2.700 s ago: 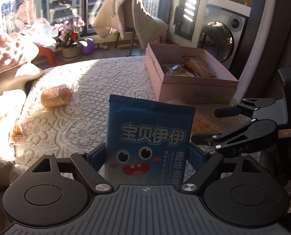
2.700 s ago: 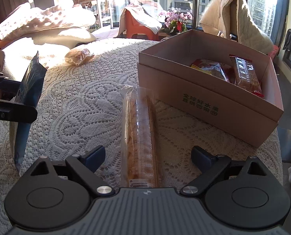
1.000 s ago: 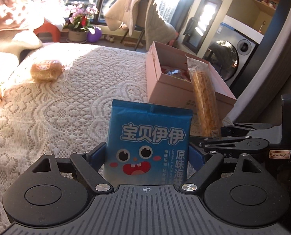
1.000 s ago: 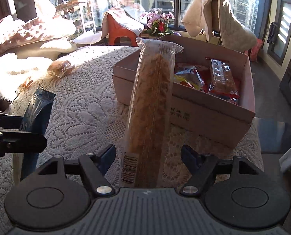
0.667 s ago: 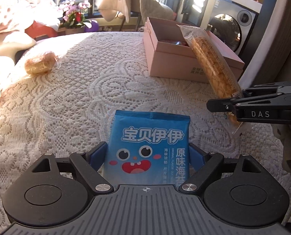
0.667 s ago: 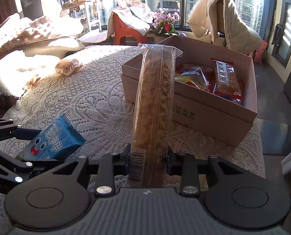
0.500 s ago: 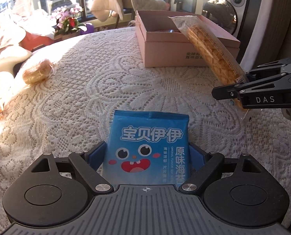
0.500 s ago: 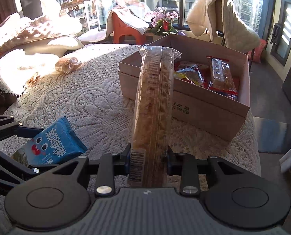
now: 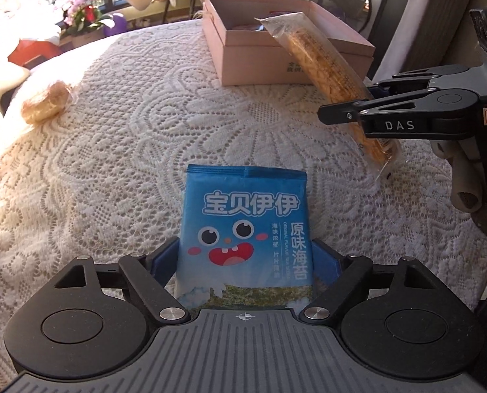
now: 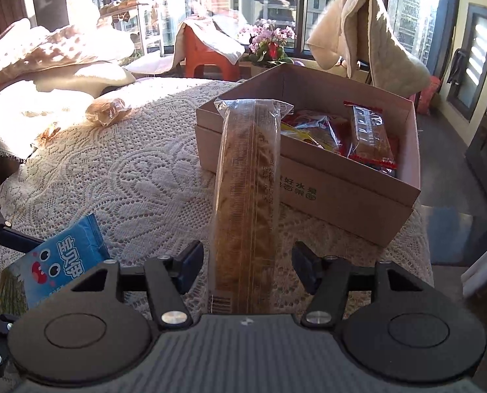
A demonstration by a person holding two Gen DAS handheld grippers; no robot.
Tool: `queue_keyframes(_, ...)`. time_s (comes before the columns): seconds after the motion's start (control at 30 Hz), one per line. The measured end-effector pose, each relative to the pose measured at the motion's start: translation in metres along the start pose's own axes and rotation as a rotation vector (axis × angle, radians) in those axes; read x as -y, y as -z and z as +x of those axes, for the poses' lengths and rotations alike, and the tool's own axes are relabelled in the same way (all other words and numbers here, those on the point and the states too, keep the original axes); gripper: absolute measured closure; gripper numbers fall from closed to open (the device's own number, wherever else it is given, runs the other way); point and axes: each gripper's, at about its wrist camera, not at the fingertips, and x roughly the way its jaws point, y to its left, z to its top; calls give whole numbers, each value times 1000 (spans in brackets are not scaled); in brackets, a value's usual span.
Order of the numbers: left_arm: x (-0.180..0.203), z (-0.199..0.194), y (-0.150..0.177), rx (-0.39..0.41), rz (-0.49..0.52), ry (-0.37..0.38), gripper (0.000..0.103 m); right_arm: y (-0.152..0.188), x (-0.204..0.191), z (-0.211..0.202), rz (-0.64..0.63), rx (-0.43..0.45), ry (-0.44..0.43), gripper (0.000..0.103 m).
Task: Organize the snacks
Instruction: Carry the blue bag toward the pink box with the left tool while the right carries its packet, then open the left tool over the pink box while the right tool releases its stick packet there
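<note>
My left gripper (image 9: 245,255) is shut on a blue seaweed snack bag (image 9: 245,222) and holds it above the lace-covered table. The bag also shows in the right wrist view (image 10: 56,267). A long clear pack of biscuit sticks (image 10: 248,203) stands between the fingers of my right gripper (image 10: 246,262), whose jaws are now spread wider than the pack. In the left wrist view the pack (image 9: 325,65) slants up from the right gripper (image 9: 351,111) toward the pink cardboard box (image 9: 253,62). The box (image 10: 341,193) holds red and orange snack packs (image 10: 371,140).
A wrapped bun (image 9: 45,103) lies at the table's far left, also seen in the right wrist view (image 10: 107,109). Cushions (image 10: 56,62) lie left of the table. An orange stool (image 10: 207,55), flowers (image 10: 269,46) and a draped chair (image 10: 364,42) stand beyond it.
The right gripper's jaws have opened from their grip on the biscuit pack. The left gripper tilted down toward the table with the blue bag still held.
</note>
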Motion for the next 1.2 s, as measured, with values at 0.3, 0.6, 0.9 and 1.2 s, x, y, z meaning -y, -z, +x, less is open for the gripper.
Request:
queue_keyframes(0.3, 3, -79, -73, 411, -32, 51, 17, -57, 41, -90, 84, 251, -39, 73)
queue_keyframes(0.6, 7, -13, -210, 510, -75, 230, 13, -167, 82, -112, 98, 367, 48, 72)
queue_keyframes(0.9, -42, 65, -194, 400, -301, 324, 20, -152, 123, 0, 218, 75, 45, 63)
queue_keyframes(1.2, -44, 10, -143, 485, -271, 165, 20, -135, 98, 9, 183, 59, 2, 40)
